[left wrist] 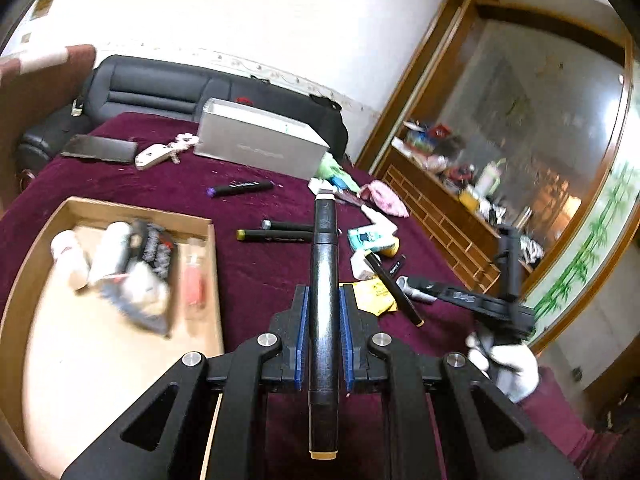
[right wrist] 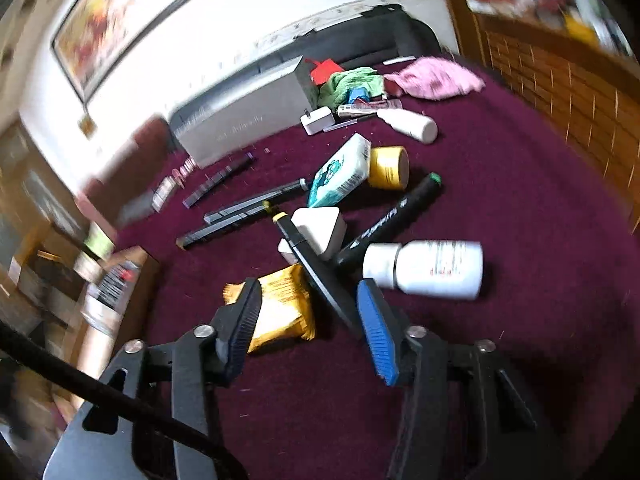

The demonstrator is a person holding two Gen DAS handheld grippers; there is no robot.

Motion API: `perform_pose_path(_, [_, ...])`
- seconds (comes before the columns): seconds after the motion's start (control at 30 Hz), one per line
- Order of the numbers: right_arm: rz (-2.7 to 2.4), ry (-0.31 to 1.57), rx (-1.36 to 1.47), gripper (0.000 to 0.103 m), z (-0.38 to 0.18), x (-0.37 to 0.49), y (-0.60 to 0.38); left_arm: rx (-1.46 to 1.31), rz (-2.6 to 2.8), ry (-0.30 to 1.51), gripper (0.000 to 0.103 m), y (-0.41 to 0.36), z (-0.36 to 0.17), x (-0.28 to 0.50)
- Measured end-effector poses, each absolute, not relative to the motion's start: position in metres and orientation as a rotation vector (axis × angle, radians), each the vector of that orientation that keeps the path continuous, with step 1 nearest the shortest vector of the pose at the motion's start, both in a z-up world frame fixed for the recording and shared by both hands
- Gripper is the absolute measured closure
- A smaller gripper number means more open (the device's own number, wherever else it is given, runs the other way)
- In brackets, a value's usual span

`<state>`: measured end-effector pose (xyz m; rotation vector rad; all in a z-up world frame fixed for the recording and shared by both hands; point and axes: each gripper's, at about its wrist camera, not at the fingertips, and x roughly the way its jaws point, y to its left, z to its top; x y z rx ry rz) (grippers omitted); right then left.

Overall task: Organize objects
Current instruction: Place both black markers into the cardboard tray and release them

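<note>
- Two grippers at work: we've got the left gripper (left wrist: 324,300) clenched on a black marker (left wrist: 323,280), lifted just right of the wooden tray (left wrist: 120,210).
- Right gripper (right wrist: 310,312), further right of tray, jaws apart round another marker (right wrist: 316,268); pads not pressing yet.
- Next, we judge: swing held marker over tray, release w/ care.
- More markers (left wrist: 276,235) lie beyond tray's far corner.

maroon cloth table (right wrist: 520,200): markers (right wrist: 392,220), bottle (right wrist: 436,268), wooden tray (left wrist: 120,212).
</note>
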<state>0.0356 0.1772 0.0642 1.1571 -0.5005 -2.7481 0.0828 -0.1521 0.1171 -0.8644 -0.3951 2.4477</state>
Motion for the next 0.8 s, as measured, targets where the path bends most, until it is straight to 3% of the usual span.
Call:
perform_pose_path(0.03, [-2.742, -0.430, 1.200, 0.072, 0.062, 0.027, 0.171, -0.865, 2.456, -0.406, 0.091, -0.159, 0.116, 0.085])
perform_pose_path(0.17, [-2.774, -0.271, 1.307, 0.078, 0.048, 0.004, 0.158, -0.878, 2.489, -0.454, 0.091, -0.183, 0.110, 0.094])
perform_pose_path(0.3, [-2.770, -0.228, 1.363, 0.084, 0.038, -0.009, 0.154, -0.886, 2.512, -0.482, 0.091, -0.200, 0.103, 0.099])
perform_pose_path(0.33, [-2.767, -0.241, 1.377, 0.091, 0.039, -0.011, 0.155, -0.888, 2.514, -0.490, 0.091, -0.204, 0.102, 0.101])
perform_pose_path(0.57, [-2.701, -0.428, 1.379, 0.091, 0.051, 0.002, 0.166, -0.892, 2.533, -0.550, 0.091, -0.221, 0.094, 0.106])
perform_pose_path(0.67, [-2.623, -0.594, 1.291, 0.091, 0.070, 0.019, 0.171, -0.884, 2.558, -0.553, 0.091, -0.232, 0.095, 0.111])
perform_pose_path(0.8, [-2.487, -0.668, 1.186, 0.090, 0.097, 0.034, 0.152, -0.923, 2.616, -0.557, 0.091, -0.251, 0.095, 0.111])
